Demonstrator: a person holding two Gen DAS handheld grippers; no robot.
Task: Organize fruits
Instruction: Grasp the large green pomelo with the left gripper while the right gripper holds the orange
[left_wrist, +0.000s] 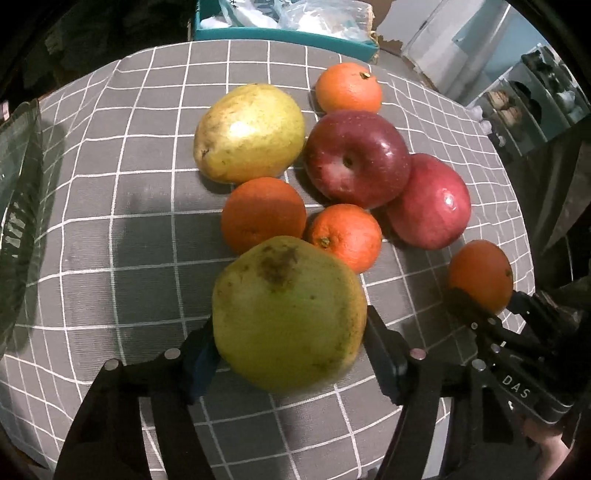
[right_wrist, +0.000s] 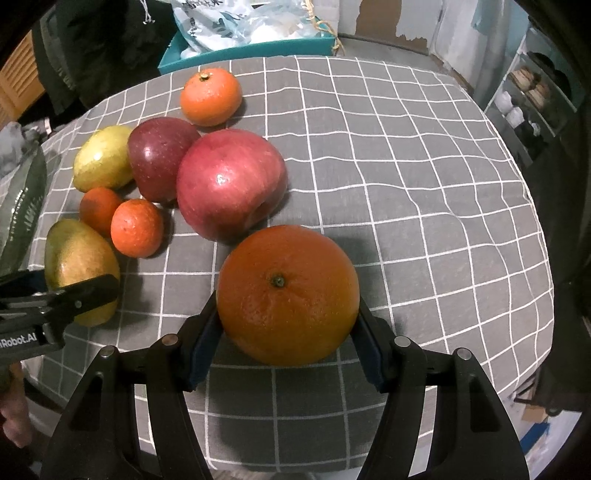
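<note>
My left gripper (left_wrist: 290, 354) clamps the green pear (left_wrist: 288, 314), pads pressed on both flanks, low over the checked cloth (left_wrist: 129, 258). My right gripper (right_wrist: 286, 343) grasps the big orange (right_wrist: 287, 293) the same way. From the pear, two small oranges sit at twelve and one o'clock. Beyond them lie two red apples (left_wrist: 356, 158), touching. The yellow pear (left_wrist: 249, 133) is at eleven, and another orange (left_wrist: 349, 88) farthest.

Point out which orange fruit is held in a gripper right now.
The large orange, between the right gripper pads, nearest the table's front edge. The three smaller ones lie free among the apples and pears.
</note>
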